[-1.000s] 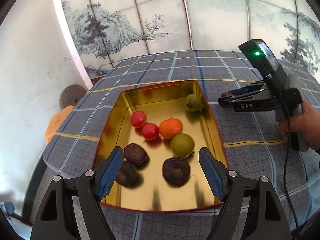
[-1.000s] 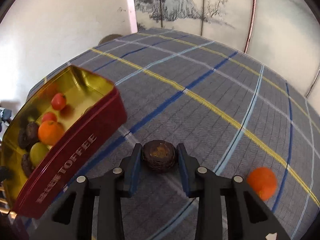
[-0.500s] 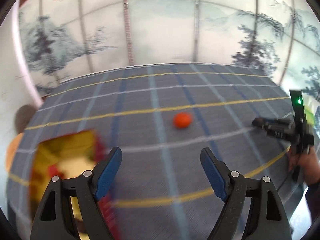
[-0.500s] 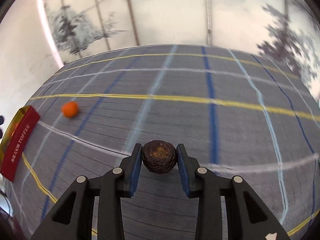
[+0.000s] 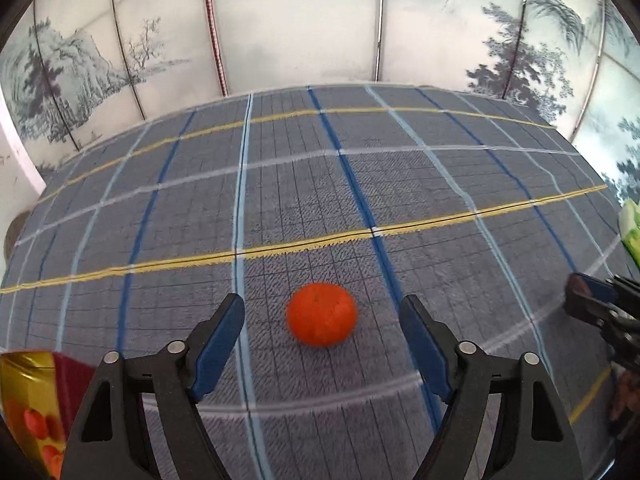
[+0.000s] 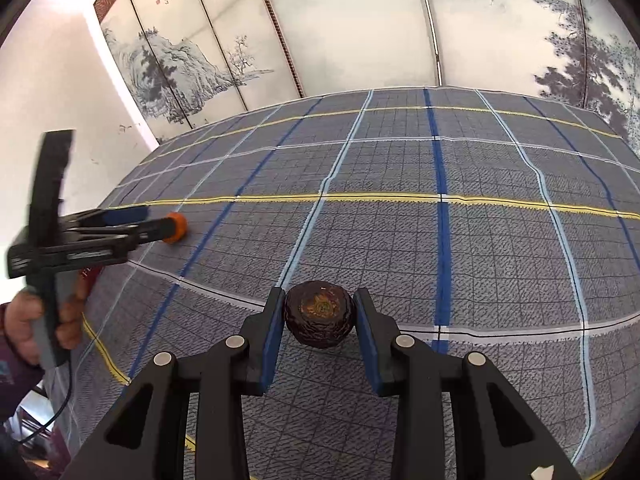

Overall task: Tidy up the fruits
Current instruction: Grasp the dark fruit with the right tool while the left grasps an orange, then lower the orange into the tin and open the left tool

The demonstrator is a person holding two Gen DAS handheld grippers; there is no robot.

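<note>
We've got the orange (image 5: 321,314) dead ahead between our left gripper (image 5: 322,344)'s closing jaws — not yet touched — while our right gripper (image 6: 319,334) stays clamped on the dark fruit (image 6: 319,313).

The only writing stands on the painted folding screen (image 6: 224,40) behind the table: columns of brush calligraphy near the top of one panel, with a small red seal (image 6: 157,1) just left of them, too small to read. In the left wrist view the same screen (image 5: 100,40) bears faint dark characters at its top left edge, also illegible.
</note>
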